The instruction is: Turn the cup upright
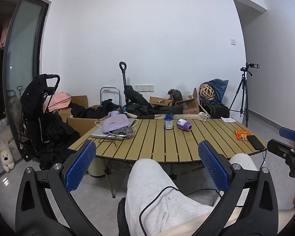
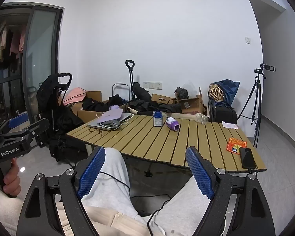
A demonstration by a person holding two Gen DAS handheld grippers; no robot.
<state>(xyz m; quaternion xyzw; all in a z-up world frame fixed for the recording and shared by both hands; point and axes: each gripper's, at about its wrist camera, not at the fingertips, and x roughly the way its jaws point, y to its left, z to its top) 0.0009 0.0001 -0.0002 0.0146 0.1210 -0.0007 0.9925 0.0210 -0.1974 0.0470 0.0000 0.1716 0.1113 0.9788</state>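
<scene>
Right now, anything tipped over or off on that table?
Yes. The purple cup lies on its side near the table's middle, beside the upright blue-lidded jar. A clear bottle also lies flat at the far edge. No spill visible.

The near half of the desk (image 1: 163, 147) is bare slats. At the far middle, a purple cup (image 1: 183, 124) lies on its side just right of an upright bottle (image 1: 168, 121). A laptop pile (image 1: 116, 127) crowds the far left; a phone (image 1: 255, 142) and orange packet (image 1: 242, 135) sit on the right edge.
</scene>
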